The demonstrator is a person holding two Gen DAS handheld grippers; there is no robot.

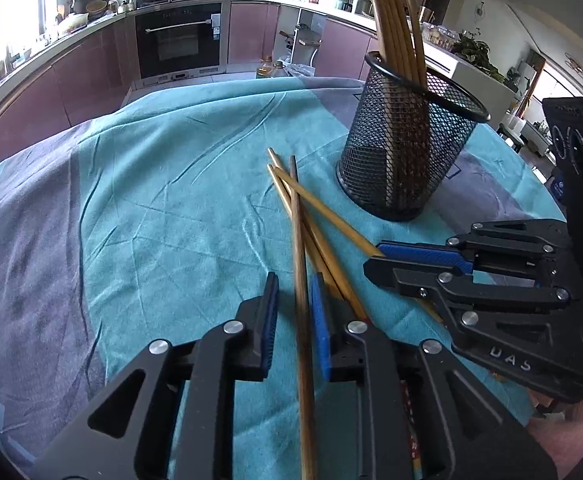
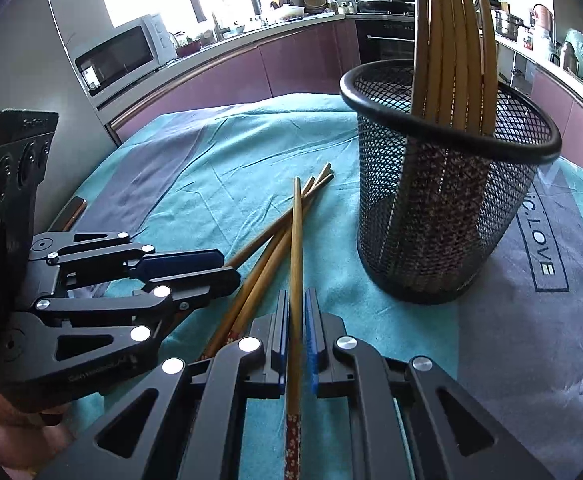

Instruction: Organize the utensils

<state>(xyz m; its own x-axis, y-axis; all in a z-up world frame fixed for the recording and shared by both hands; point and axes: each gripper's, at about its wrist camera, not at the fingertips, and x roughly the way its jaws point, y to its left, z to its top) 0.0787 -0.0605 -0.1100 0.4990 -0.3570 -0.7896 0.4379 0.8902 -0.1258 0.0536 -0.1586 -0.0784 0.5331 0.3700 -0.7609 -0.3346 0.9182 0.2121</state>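
Observation:
A black mesh cup (image 1: 403, 152) (image 2: 431, 220) stands on the teal cloth, with several bamboo chopsticks (image 1: 395, 20) (image 2: 451, 40) upright in it. In front of the cup a few loose chopsticks (image 1: 331, 248) (image 2: 259, 280) lie crossed. My left gripper (image 1: 293, 280) (image 2: 229, 266) straddles a darker chopstick (image 1: 297, 220); a gap shows beside the stick, so the pads do not press on it. My right gripper (image 2: 297, 294) (image 1: 373, 258) is shut on another chopstick (image 2: 297, 232), whose red patterned end points back at the camera.
A teal and grey tablecloth (image 1: 151, 200) (image 2: 531, 340) covers the table. The two grippers sit close together, left of and in front of the cup. Kitchen cabinets, an oven (image 1: 179, 40) and a microwave (image 2: 119, 54) stand beyond the table's far edge.

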